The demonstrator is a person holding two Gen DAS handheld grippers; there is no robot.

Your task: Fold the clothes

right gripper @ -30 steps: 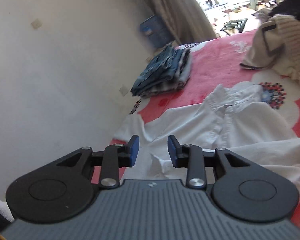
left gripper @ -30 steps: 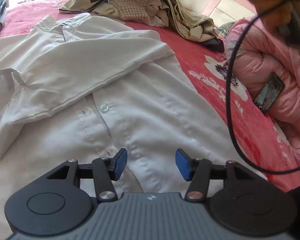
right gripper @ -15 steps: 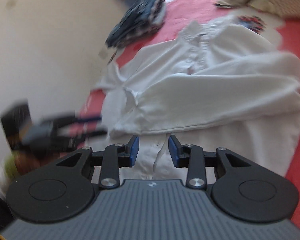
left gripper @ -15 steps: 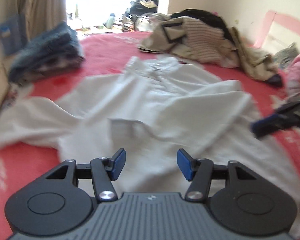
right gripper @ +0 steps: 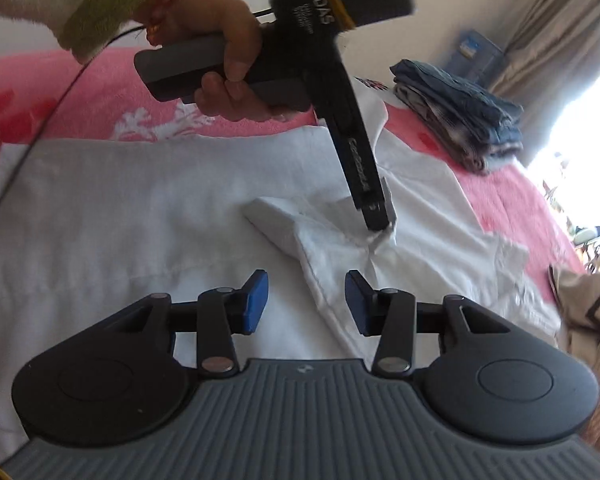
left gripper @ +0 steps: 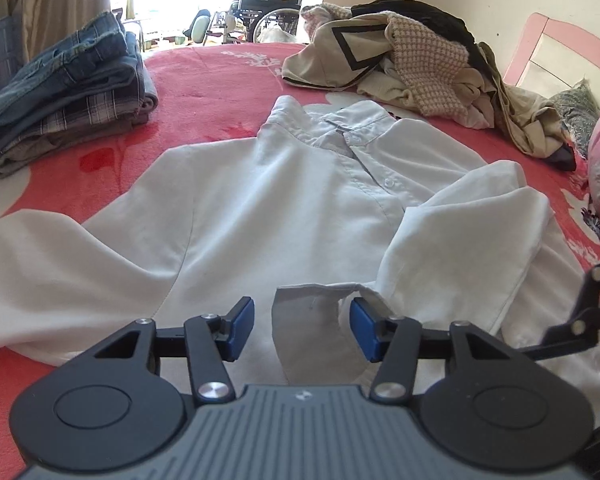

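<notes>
L tool closing round shirt cuff – unpinched, R tool opening, empty

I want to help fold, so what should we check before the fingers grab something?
1. Shirt flat on the bed: not ok, one sleeve lies bunched across its front.
2. Left gripper: fingers have just been closing, cuff between them, not pinched yet: not ok.
3. Right gripper: fingers have just been opening, sleeve beneath them, nothing held: ok.
4. Folded jeans clear of the shirt: ok.
5. Messy clothes heap clear of the collar: cannot tell.
</notes>
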